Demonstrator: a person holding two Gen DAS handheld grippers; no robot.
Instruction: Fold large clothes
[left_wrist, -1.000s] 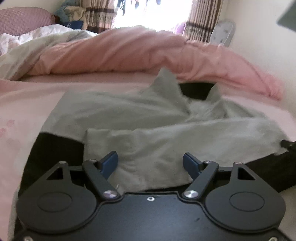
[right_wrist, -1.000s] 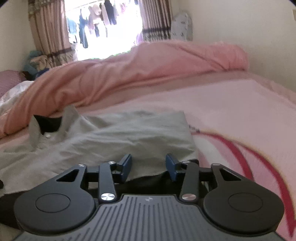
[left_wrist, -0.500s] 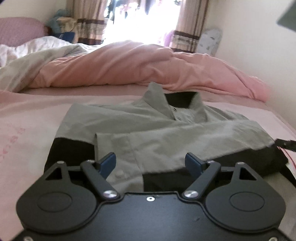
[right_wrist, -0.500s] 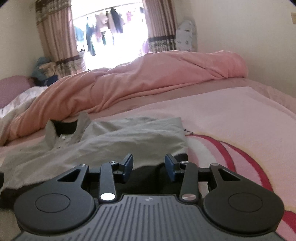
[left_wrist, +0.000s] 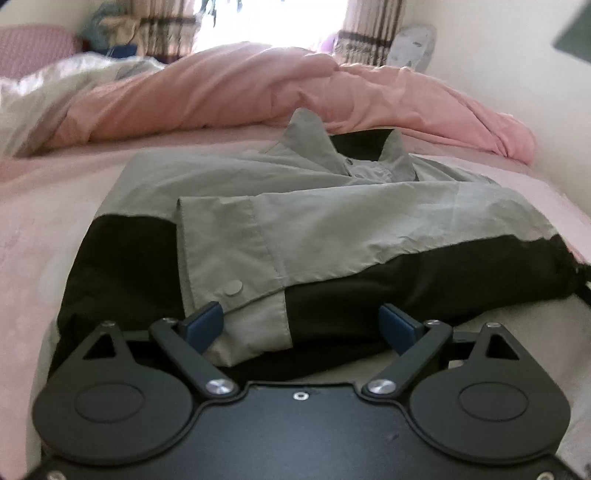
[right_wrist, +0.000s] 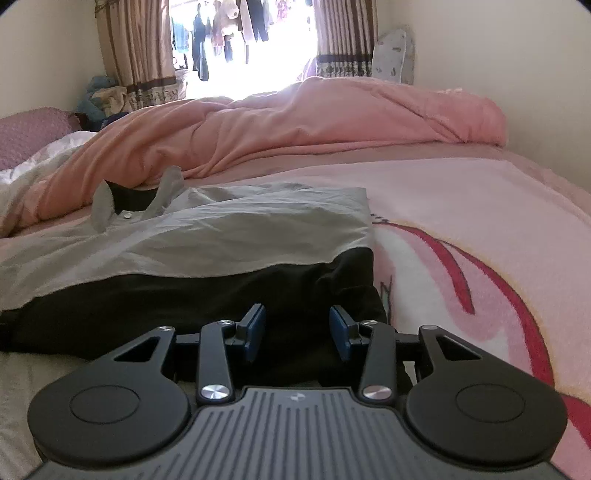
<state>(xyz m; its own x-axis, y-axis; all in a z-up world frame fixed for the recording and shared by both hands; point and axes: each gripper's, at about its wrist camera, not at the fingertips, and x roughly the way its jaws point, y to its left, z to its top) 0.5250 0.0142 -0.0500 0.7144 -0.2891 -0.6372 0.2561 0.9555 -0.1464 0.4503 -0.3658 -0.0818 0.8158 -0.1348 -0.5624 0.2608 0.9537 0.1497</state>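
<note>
Your grey-and-black shirt (left_wrist: 332, 229) lies flat on the bed (right_wrist: 461, 206), sleeves folded across its front, collar toward the bunched pink duvet (right_wrist: 314, 122) at the far edge. Your left tongs (left_wrist: 301, 325) gape wide over the folded cuff (left_wrist: 236, 291); your right tongs (right_wrist: 297, 332) stand narrower, empty, over the black hem.

We see one shirt (left_wrist: 332, 229), grey across the chest and black along its lower part, lying flat on the pink bed (left_wrist: 40, 221) with its front up. Its collar (left_wrist: 310, 136) stands up at the far end, black on the inside, with a small button just below it. A grey sleeve (left_wrist: 236, 251) is folded across the body, its cuff with a round button lying over the black part.
</note>
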